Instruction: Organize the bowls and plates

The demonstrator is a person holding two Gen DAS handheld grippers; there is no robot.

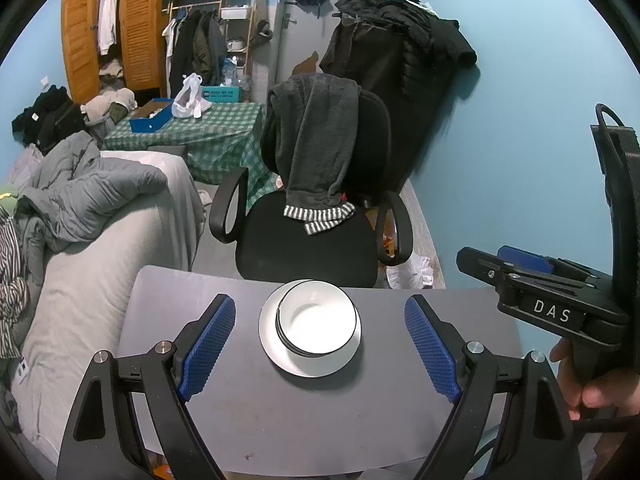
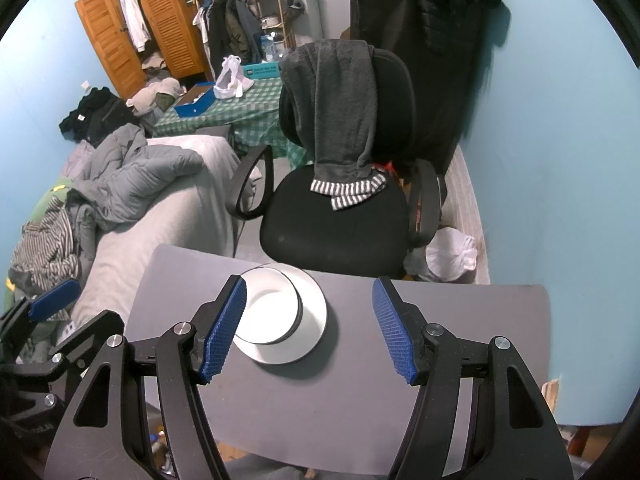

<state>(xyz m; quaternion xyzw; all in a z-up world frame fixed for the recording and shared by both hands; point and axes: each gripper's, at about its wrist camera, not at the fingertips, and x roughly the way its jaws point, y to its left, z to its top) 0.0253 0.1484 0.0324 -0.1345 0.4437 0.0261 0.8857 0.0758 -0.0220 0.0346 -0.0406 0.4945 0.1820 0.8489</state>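
Observation:
A white bowl with a dark rim [image 1: 316, 318] sits on a white plate [image 1: 272, 334] near the far edge of a small grey table [image 1: 320, 412]. More rims show under the bowl, so bowls look nested. My left gripper [image 1: 319, 346] is open and empty, above the table just short of the stack. My right gripper [image 2: 310, 328] is open and empty, to the right of the stack; its left finger [image 2: 224, 326] overlaps the bowl [image 2: 272, 312] and plate [image 2: 308, 320] in its view. The right gripper's body shows at the right of the left wrist view [image 1: 560, 300].
A black office chair [image 1: 316, 208] with a dark towel over its back stands just beyond the table. A bed with grey bedding [image 1: 100, 220] is on the left. A white bag [image 2: 452, 256] lies on the floor at the right by the blue wall.

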